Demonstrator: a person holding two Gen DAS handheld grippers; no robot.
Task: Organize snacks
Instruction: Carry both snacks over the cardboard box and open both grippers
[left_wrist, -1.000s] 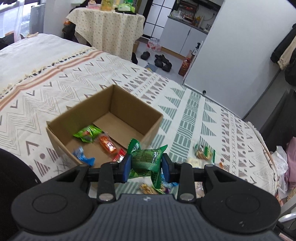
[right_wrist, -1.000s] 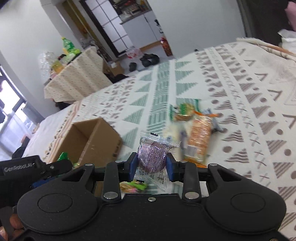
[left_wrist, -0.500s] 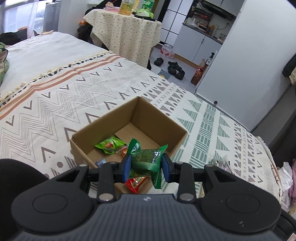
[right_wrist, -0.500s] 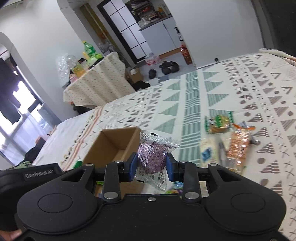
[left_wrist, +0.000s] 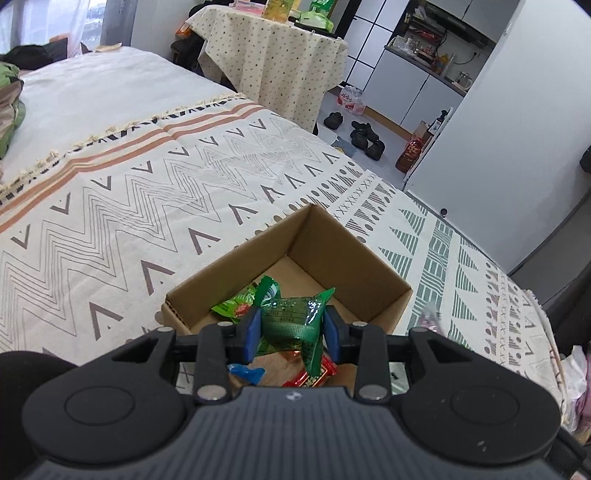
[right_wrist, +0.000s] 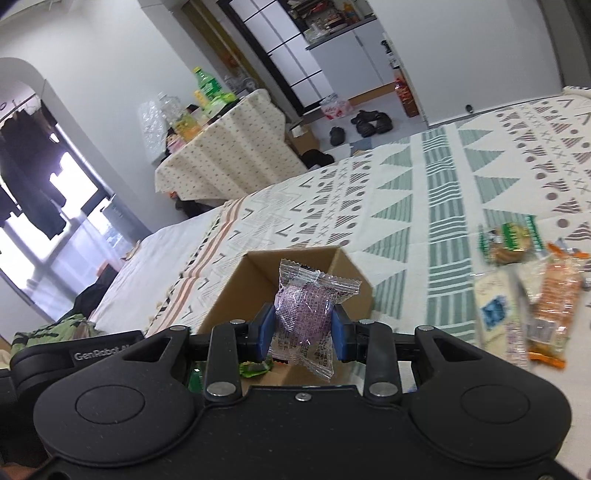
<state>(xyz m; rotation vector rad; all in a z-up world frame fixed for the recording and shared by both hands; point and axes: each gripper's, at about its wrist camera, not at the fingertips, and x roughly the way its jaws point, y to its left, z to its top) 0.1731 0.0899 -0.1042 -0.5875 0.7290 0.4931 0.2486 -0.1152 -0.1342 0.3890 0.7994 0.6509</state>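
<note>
An open cardboard box (left_wrist: 343, 254) sits on the patterned bedspread. My left gripper (left_wrist: 291, 330) is shut on a green snack packet (left_wrist: 291, 321) and hangs over the box's near side. Inside the box lie a light green packet (left_wrist: 234, 304), a blue one (left_wrist: 245, 371) and a red one (left_wrist: 314, 374). In the right wrist view my right gripper (right_wrist: 303, 332) is shut on a clear packet with a purple snack (right_wrist: 304, 314), held above the same box (right_wrist: 236, 295). The left gripper's black body shows at that view's lower left.
Several loose snacks lie on the bedspread to the right of the box, among them a round cookie pack (right_wrist: 511, 242), an orange pack (right_wrist: 554, 310) and a white pack (right_wrist: 495, 306). A cloth-covered table (left_wrist: 273, 55) with bottles stands beyond the bed. Shoes (left_wrist: 364, 134) are on the floor.
Both grippers have carried their packets toward the box. The box has come closer and more central in both views, and the loose snacks have slid to the right.
</note>
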